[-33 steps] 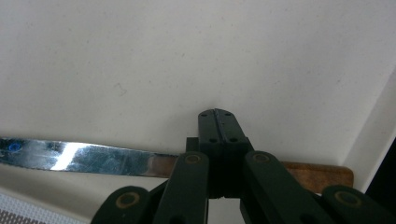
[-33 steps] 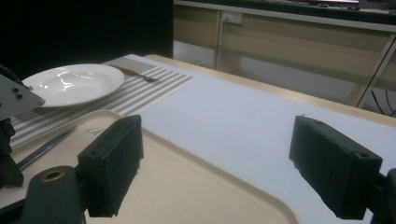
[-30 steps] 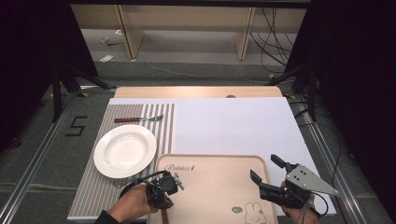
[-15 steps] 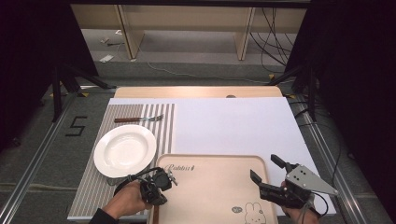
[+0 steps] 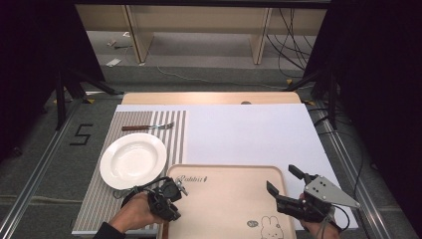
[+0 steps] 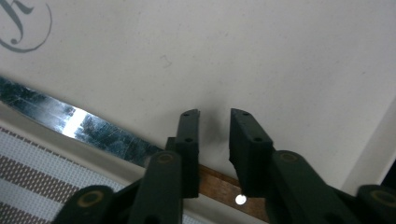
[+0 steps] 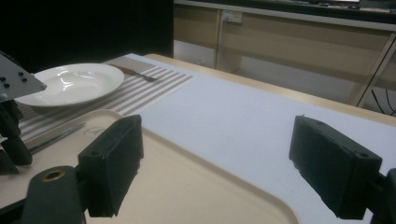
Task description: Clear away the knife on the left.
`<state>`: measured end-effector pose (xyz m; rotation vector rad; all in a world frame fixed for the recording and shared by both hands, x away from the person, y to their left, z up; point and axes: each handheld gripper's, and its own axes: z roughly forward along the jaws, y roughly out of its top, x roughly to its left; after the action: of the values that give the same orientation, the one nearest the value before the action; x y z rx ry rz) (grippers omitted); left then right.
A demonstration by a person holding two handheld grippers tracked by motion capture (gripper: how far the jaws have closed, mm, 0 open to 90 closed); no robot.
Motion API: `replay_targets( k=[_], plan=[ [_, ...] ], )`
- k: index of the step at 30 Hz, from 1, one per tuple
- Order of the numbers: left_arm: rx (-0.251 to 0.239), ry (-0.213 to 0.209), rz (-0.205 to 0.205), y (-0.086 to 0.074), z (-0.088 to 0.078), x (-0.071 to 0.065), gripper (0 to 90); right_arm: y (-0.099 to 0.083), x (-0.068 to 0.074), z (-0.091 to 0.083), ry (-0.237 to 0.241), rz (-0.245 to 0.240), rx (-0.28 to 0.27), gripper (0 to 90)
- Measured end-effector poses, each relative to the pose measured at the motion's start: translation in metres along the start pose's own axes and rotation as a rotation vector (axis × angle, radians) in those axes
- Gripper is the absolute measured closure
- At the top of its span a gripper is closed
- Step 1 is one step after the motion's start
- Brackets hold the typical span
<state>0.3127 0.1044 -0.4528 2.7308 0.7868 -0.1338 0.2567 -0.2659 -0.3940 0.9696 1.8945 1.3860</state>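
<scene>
The left hand-held gripper [image 6: 214, 119] is held narrowly parted above a knife [image 6: 93, 128] on the tray [image 5: 224, 199]; the right hand-held gripper [image 7: 219, 163] is spread wide.

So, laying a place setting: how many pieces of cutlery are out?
2: a brown-handled fork on the striped mat beyond the plate, and a wooden-handled steel knife beside the tray's left edge.

High view: table evenly lit, surroundings near black at 9 and 3 o'clock. Left gripper view soft, close-range blur; hard glare patch on knife blade [image 6: 77, 122] at 9 o'clock. Right gripper view: near jaws defocused, white plate [image 7: 70, 84] shows soft highlights at 10 o'clock.
</scene>
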Motion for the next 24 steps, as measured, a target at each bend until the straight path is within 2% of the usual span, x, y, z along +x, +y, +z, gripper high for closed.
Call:
replay_targets(
  k=[6,10,17,24],
  plan=[
    [-0.015,0.007,0.009,0.001,-0.001,-0.006,44.4,0.000,0.000,0.000,0.000,0.001,0.001,18.6],
    [-0.055,0.004,0.006,0.001,-0.006,-0.007,36.6,0.000,0.000,0.000,0.000,0.000,0.000,18.6],
    [-0.194,-0.017,-0.024,0.001,-0.021,-0.006,25.8,0.000,0.000,0.000,0.000,0.000,-0.001,18.6],
    [-0.370,0.014,-0.038,-0.001,-0.035,-0.004,19.8,0.000,0.000,0.000,0.001,-0.001,0.001,18.6]
  ],
)
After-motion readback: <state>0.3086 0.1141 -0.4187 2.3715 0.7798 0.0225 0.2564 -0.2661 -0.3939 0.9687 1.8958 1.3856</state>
